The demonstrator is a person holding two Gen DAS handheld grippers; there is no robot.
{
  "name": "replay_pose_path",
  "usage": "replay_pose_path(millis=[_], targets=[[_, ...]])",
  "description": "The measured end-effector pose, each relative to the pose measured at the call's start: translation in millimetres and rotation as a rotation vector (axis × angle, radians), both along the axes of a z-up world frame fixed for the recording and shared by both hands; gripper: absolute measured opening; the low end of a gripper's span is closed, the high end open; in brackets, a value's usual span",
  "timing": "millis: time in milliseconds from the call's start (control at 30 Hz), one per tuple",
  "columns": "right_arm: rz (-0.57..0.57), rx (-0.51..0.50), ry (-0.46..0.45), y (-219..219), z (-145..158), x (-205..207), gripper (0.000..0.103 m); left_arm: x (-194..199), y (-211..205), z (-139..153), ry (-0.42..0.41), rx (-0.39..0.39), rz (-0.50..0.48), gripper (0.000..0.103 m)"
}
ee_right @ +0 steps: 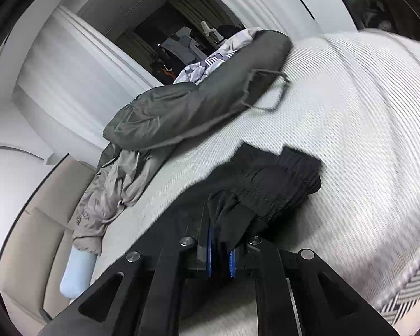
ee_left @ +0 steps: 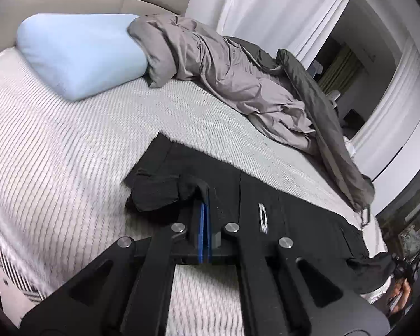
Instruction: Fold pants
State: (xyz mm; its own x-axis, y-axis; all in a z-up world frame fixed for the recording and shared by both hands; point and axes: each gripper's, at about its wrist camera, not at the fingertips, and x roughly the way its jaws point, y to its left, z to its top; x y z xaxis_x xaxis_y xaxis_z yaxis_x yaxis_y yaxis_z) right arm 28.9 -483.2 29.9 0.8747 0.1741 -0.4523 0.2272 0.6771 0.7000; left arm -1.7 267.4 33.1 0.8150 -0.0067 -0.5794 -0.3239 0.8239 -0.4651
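Black pants (ee_left: 266,196) are spread on the striped mattress (ee_left: 70,154), near the front edge, well apart from the pillow (ee_left: 78,53) and grey duvet (ee_left: 238,84). One bunched end is clamped by the left gripper (ee_left: 205,210); the waistband end is pinched by the right gripper (ee_right: 220,240), prob. so both ends can be lifted together w/o sagging for a fold.

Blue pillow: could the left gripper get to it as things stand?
Probably not right away: the left gripper is shut on the black pants. Bare mattress lies between it and the blue pillow.
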Motion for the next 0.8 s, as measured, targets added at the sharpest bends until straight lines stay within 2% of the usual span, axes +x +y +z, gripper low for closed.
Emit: replay_pose_path(millis=[100,167,200,233,267,333,367,400,467,533,633,700,800], targets=[[0.001,-0.020,0.027,-1,18,68,0.008,62,10,5,0.043,0.005,0.012,0.000],[0.003,-0.043,0.044,-2,26,113,0.009,105,17,-1,0.089,0.011,0.030,0.000],[0.001,-0.042,0.056,-2,26,145,0.013,125,21,-8,0.111,0.006,0.044,0.003],[0.009,-0.044,0.072,-4,23,163,0.029,147,27,-18,0.161,-0.008,0.055,0.005],[0.026,-0.038,0.112,-4,19,190,0.048,162,32,-26,0.196,-0.020,0.065,0.009],[0.020,-0.037,0.147,-3,9,220,0.050,176,34,-34,0.237,-0.002,0.068,0.024],[0.000,-0.074,0.173,0,6,226,0.050,177,32,-33,0.247,0.041,0.090,0.042],[-0.005,-0.104,0.183,4,4,226,0.050,173,30,-30,0.240,0.077,0.107,0.066],[0.032,-0.132,0.165,13,0,213,0.059,161,25,-22,0.192,0.122,0.128,0.079],[0.045,-0.164,0.160,25,-8,191,0.065,152,19,-16,0.172,0.113,0.120,0.079],[0.083,-0.176,0.142,45,-16,153,0.083,135,-3,-9,0.156,0.089,0.096,0.079],[0.092,-0.190,0.140,65,-23,132,0.085,121,-33,0,0.142,0.134,0.033,0.080],[0.128,-0.237,0.164,83,-26,106,0.087,96,-69,6,0.121,0.160,-0.009,0.083]])
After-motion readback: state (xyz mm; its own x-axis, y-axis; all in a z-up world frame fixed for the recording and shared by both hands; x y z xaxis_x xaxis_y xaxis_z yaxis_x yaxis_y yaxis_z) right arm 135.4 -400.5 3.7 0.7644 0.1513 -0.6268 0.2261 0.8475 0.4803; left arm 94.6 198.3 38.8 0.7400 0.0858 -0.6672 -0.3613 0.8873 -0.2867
